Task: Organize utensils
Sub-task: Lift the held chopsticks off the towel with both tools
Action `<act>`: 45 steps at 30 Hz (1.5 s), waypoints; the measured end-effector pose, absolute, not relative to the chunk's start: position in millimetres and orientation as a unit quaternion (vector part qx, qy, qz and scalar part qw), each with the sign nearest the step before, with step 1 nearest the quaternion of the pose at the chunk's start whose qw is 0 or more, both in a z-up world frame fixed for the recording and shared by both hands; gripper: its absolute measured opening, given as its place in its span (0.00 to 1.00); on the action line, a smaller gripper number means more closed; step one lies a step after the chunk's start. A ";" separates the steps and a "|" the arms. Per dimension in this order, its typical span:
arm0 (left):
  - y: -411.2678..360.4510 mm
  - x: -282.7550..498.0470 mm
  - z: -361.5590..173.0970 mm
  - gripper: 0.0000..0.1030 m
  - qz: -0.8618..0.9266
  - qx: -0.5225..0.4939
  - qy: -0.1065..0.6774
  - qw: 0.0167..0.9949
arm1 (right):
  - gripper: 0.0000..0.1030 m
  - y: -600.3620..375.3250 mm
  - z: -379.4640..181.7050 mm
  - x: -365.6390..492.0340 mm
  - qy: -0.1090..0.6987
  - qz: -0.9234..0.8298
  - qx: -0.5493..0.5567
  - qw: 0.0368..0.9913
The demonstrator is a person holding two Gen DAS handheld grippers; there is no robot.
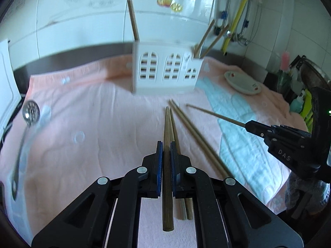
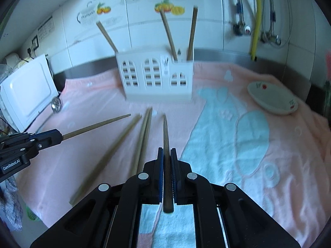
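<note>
Three brown wooden chopsticks [image 2: 168,35] already stand in the white window-cut plastic utensil holder [image 2: 157,78]. My left claw [image 1: 166,150] and right claw [image 2: 167,155] each clamp one more chopstick [image 2: 166,144], pointed toward it — three loose chopsticks [image 2: 142,136] lie in front.

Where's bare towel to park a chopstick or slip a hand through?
Free: the blue towel patch between the loose chopsticks and the plate, and the pink stretch between the slotted spoon and the left gripper. Crowded: the strip in front of the white holder, where the chopsticks fan out between both grippers.
</note>
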State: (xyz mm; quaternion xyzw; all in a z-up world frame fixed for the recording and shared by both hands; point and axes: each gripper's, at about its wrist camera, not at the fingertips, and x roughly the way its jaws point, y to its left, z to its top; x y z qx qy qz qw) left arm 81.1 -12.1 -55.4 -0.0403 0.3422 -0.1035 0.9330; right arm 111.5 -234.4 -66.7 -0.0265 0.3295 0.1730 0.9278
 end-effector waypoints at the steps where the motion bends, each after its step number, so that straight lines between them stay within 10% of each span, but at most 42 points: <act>1: -11.1 82.0 -50.7 0.06 -0.105 -0.040 0.338 0.934 | 0.06 -234.8 -61.9 111.3 0.325 0.173 -0.028 0.929; 45: 12.1 103.8 -38.0 0.06 -0.133 -0.016 0.388 0.912 | 0.06 -220.0 -0.7 117.3 0.279 0.192 -0.064 0.939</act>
